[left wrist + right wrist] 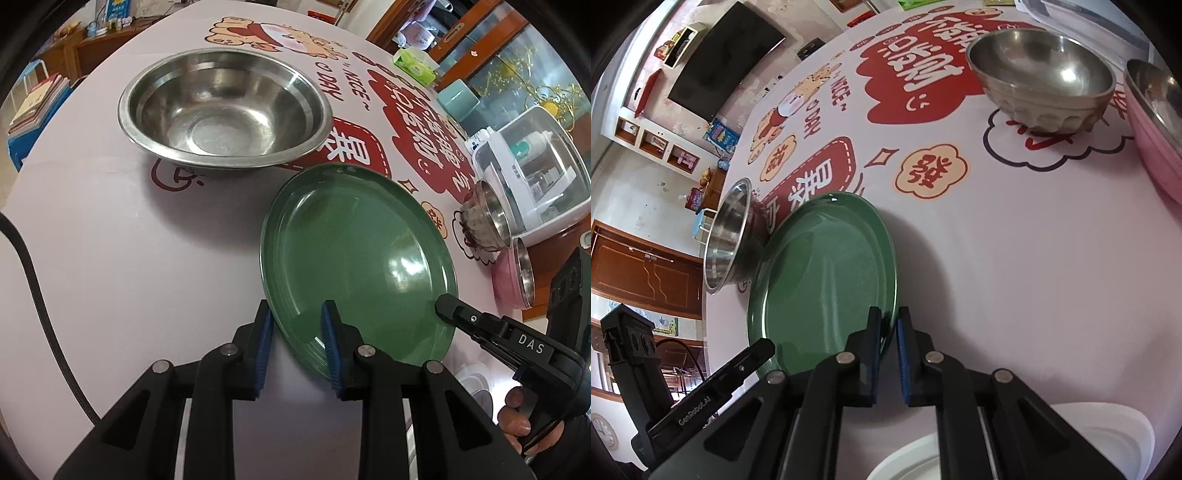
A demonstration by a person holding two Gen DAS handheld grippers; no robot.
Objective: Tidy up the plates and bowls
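A green plate is tilted, its near rim raised off the table. My left gripper straddles its near-left rim with a gap left, not clamped. My right gripper is shut on the plate's right rim; it also shows in the left wrist view. A large steel bowl sits beyond the plate. A small steel bowl and a pink bowl with a steel bowl inside sit to the right.
A white plate lies under my right gripper near the table edge. A tissue pack, a teal box and a white appliance stand at the table's far right. A black cable runs at the left.
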